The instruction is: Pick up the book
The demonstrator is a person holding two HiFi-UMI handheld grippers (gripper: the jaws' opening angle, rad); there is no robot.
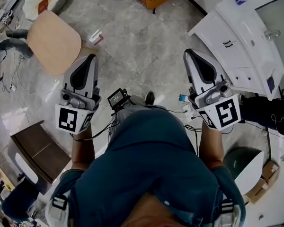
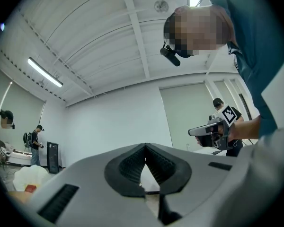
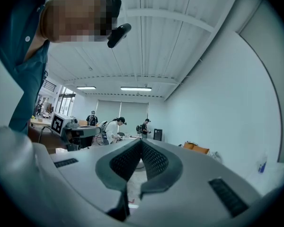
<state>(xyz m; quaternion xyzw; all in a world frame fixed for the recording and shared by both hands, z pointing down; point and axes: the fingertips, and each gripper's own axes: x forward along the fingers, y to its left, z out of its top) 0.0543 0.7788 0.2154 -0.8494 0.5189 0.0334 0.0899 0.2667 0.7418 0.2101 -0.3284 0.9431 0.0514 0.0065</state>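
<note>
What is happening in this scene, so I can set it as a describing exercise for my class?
A person in a teal shirt stands on a pale tiled floor and holds a gripper in each hand. The left gripper and the right gripper both point forward with their jaws closed on nothing. A wooden seat sits ahead to the left and a white cabinet to the right. No book is in view, so picking it up has not started.

Open-plan lab or test hall. Polished stone floor (image 1: 132, 46) beneath the left claw (image 1: 88, 58), loose cables (image 1: 13, 79) to its left. Bare white wall (image 2: 113, 122) and strip light (image 2: 45, 72) beyond its tips. Other people (image 3: 114, 126) stand ahead of the right claw (image 3: 141, 143).
</note>
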